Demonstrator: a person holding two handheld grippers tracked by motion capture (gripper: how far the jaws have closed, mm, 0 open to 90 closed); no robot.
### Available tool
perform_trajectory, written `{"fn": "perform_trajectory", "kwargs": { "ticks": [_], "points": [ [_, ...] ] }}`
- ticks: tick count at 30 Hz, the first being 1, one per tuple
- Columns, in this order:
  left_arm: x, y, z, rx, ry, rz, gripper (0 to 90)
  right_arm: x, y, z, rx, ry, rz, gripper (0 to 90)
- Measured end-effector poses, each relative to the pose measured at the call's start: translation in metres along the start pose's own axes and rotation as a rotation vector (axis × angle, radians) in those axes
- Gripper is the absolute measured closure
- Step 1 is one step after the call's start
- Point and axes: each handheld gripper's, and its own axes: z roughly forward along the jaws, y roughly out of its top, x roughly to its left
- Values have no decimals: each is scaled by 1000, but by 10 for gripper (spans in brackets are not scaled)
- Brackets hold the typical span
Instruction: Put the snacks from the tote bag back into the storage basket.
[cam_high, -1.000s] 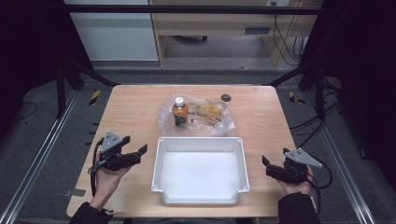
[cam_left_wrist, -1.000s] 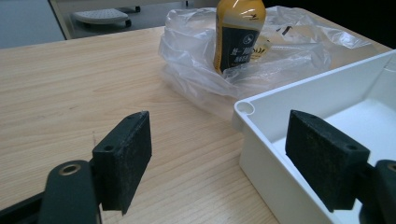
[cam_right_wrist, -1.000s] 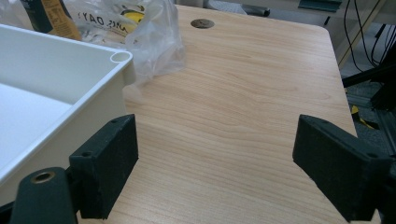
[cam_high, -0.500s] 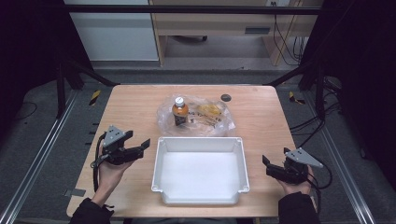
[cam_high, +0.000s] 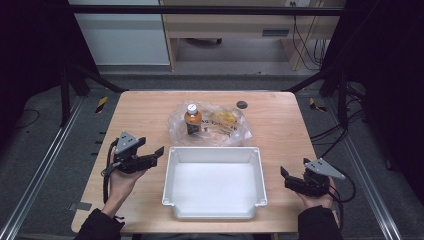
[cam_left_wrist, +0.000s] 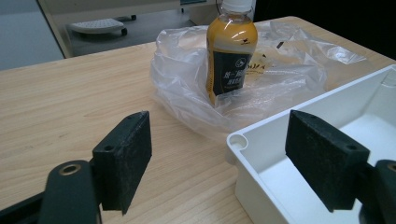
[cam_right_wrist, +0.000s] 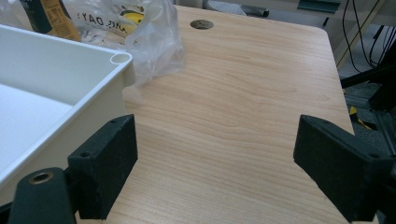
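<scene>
An orange drink bottle (cam_high: 193, 119) with a white cap stands upright inside a crumpled clear plastic bag (cam_high: 220, 131) at the middle back of the table, with a yellow packet (cam_high: 226, 118) beside it. A white tray (cam_high: 212, 154) with nothing in it lies in front of the bag. My left gripper (cam_high: 154, 156) hovers open just left of the tray's far left corner. In the left gripper view its jaws (cam_left_wrist: 219, 140) point at the bottle (cam_left_wrist: 231, 51) and bag (cam_left_wrist: 187, 79). My right gripper (cam_high: 286, 179) rests open to the right of the tray, with nothing between its jaws (cam_right_wrist: 217, 140).
The wooden table (cam_high: 150, 110) has a dark round cable hole (cam_high: 242, 104) near its back right. The tray's rim (cam_right_wrist: 70, 46) stands close to the right gripper's left jaw, and the bag's edge (cam_right_wrist: 149, 37) spills past that corner. Dark floor and metal rails surround the table.
My left gripper has moved forward and slightly right, toward the bag and the tray's far left corner. The right gripper has stayed still.
</scene>
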Motion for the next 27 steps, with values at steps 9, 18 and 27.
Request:
{"fn": "perform_trajectory", "kwargs": {
  "ticks": [9,18,27],
  "points": [
    [-3,6,7,-5,-4,1,223,0,0,1,3,1,-2,134],
    [-8,12,14,-11,-7,2,224,0,0,1,4,2,0,133],
    [-13,17,23,-7,-14,12,226,0,0,1,3,4,4,133]
  ]
}}
